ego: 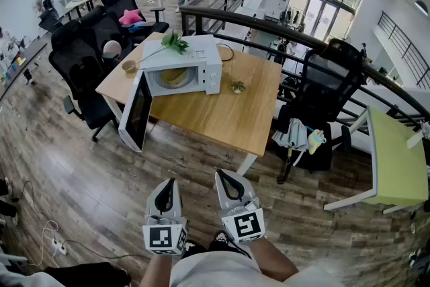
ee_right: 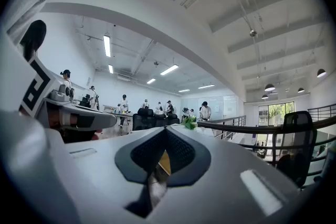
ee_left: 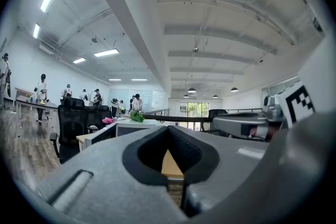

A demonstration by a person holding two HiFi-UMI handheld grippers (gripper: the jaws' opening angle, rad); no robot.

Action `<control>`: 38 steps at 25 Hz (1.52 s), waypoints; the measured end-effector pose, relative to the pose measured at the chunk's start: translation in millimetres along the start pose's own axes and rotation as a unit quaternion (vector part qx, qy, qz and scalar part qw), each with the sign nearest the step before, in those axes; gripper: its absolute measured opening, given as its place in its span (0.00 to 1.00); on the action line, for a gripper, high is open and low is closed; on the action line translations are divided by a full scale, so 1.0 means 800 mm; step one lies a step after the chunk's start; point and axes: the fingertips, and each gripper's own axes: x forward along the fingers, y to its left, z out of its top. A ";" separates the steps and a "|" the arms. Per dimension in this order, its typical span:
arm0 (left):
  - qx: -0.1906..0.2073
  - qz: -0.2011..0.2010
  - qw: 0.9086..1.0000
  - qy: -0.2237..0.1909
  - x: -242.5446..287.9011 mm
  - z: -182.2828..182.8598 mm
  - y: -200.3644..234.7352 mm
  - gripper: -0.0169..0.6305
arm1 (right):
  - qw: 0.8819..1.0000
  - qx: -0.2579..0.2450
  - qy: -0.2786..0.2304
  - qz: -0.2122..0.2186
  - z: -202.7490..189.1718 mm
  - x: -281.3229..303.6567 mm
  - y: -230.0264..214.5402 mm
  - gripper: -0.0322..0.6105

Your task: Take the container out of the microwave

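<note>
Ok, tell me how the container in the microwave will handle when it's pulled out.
The container looks low and wide, so it probably won't tip, though a push may slide it deeper into the microwave. It fills only part of the cavity, so it is likely light. Its material is too small to tell.

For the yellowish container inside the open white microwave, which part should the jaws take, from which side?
Probably its near rim, reached straight through the front opening: the yellowish container sits inside the white microwave, enclosed on every other side, with the open door swung out left. Finer shape is too small to read.
</note>
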 end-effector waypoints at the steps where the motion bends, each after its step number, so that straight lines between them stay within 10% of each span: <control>1: -0.001 0.000 1.000 0.002 -0.001 -0.001 -0.001 0.03 | 1.000 0.004 -0.002 0.003 0.001 -0.001 0.002 0.07; 38: -0.002 0.036 0.999 0.027 0.061 -0.034 -0.015 0.03 | 0.998 0.009 0.030 0.062 -0.050 0.037 -0.046 0.17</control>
